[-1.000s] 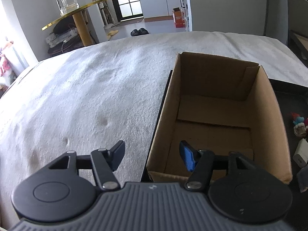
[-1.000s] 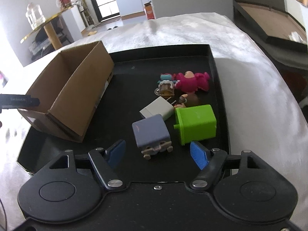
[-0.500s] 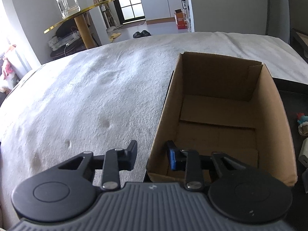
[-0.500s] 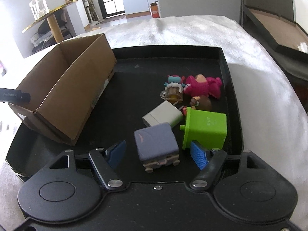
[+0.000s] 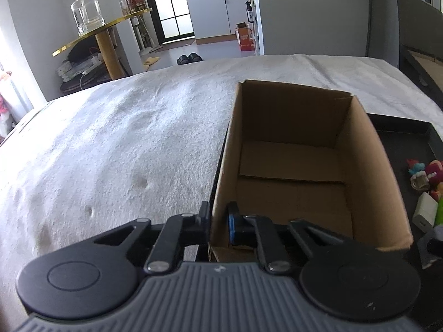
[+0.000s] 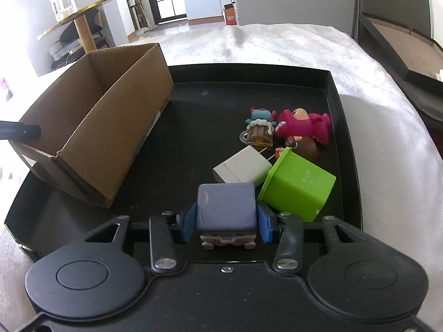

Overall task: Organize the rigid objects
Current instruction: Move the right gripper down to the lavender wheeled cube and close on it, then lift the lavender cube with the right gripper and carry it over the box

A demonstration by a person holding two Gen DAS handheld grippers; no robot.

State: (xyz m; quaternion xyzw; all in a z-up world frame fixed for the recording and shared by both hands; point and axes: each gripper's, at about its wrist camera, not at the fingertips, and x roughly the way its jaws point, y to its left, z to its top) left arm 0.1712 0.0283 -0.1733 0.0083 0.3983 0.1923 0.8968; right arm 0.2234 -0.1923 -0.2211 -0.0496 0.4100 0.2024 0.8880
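An open, empty cardboard box [image 5: 293, 166] stands on the left side of a black tray [image 6: 193, 88]; it also shows in the right wrist view [image 6: 91, 127]. My left gripper [image 5: 218, 225] is shut on the box's near left wall, one finger outside and one inside. My right gripper [image 6: 225, 222] is shut on a purple block toy [image 6: 225, 206] at the tray's front. Beside it lie a green cube container [image 6: 297, 184] on its side, a white charger [image 6: 243, 166], a pink plush figure [image 6: 304, 126] and a small blue figure with a mug [image 6: 259, 127].
The tray lies on a bed with a white blanket [image 5: 110, 138]. A gold round side table with a glass jar [image 5: 85, 13] stands beyond the bed on the left. A dark frame with a brown panel [image 6: 398, 36] is at the right.
My left gripper closed onto the box's near left wall. My right gripper moved forward over the purple block and closed on it. The green container tipped and shifted slightly.
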